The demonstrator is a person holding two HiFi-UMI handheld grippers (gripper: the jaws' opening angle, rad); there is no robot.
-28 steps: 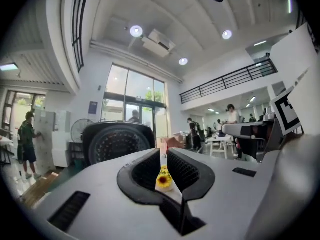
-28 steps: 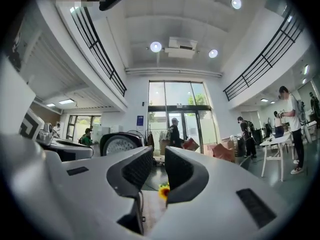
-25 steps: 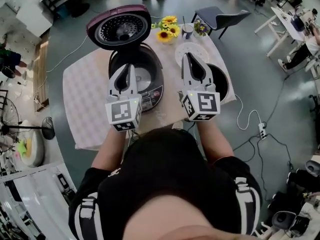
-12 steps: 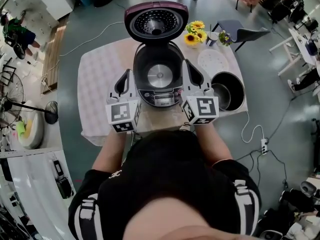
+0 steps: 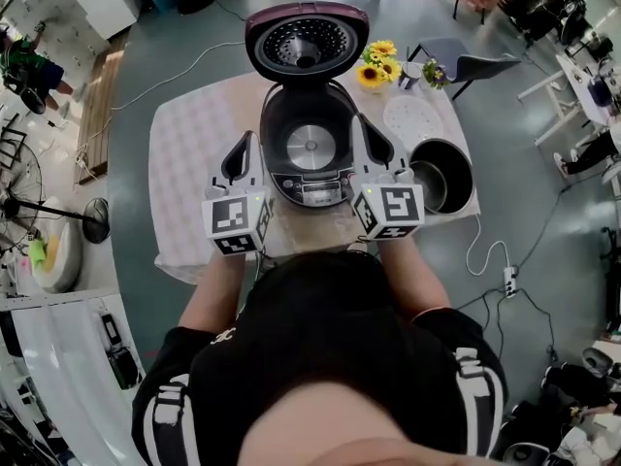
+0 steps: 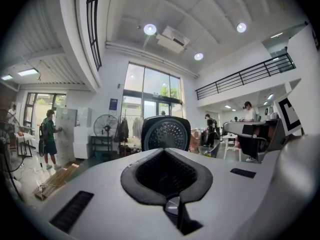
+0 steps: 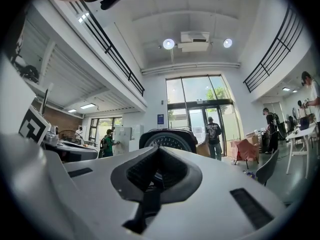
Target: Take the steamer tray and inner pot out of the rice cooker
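Both out already – inner pot (image 5: 441,175) sits upright on the cloth-covered tabletop (image 5: 194,163) just right of the rice cooker (image 5: 309,153), white perforated steamer tray (image 5: 412,116) lies flat just behind the pot, near the sunflowers (image 5: 376,63). Cooker lid (image 5: 307,42) stands open, heating plate showing down in the well. Left hand-held gripper (image 5: 246,140) hangs beside the cooker's left flank, jaws pressed together, nothing between them. Right hand-held gripper (image 5: 362,122) is between cooker and pot – jaws likewise together, holding nothing. Both point level toward the far side of the tabletop; whether they touch the cooker, can't tell
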